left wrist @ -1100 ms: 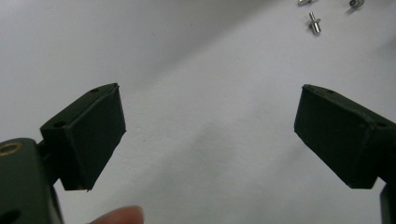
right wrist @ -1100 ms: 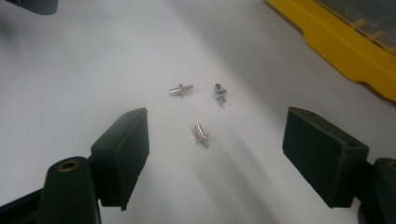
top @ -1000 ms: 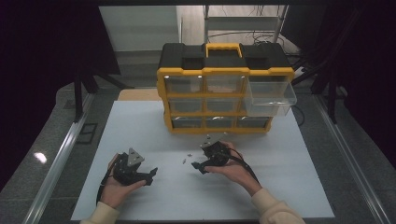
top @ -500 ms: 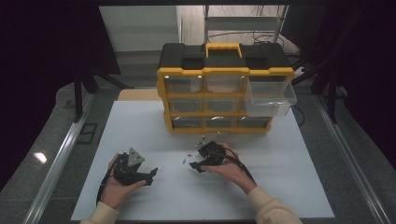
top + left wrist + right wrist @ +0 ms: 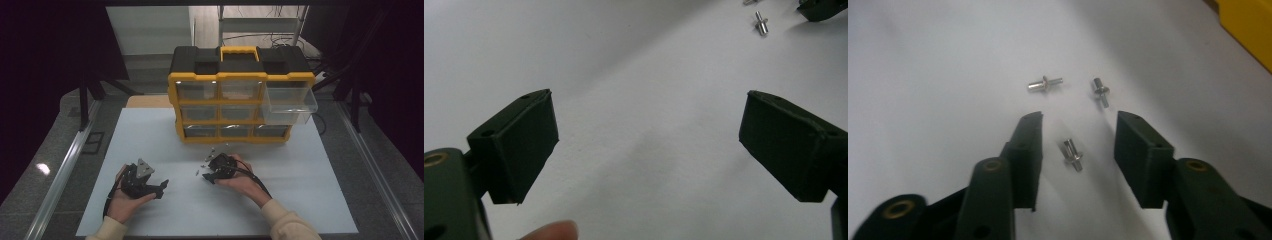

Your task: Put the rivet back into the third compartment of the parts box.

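Pin [image 5: 1072,154] between right gripper [image 5: 1078,137] jaws, untouched, two pins [image 5: 1045,83] beyond

A small silver metal pin [image 5: 1072,155] with a collar lies flat on the white desk [image 5: 923,75] — two matching pins [image 5: 1045,83] rest just beyond, apart.

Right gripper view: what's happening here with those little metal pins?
A person holds a claw in each hand over a white table. The right claw has just been closing around one small metal pin, which lies between its jaws, not yet pinched. Two more pins lie just beyond. The left claw hangs open over bare table. Behind stands a yellow drawer organizer with its top right drawer pulled out.
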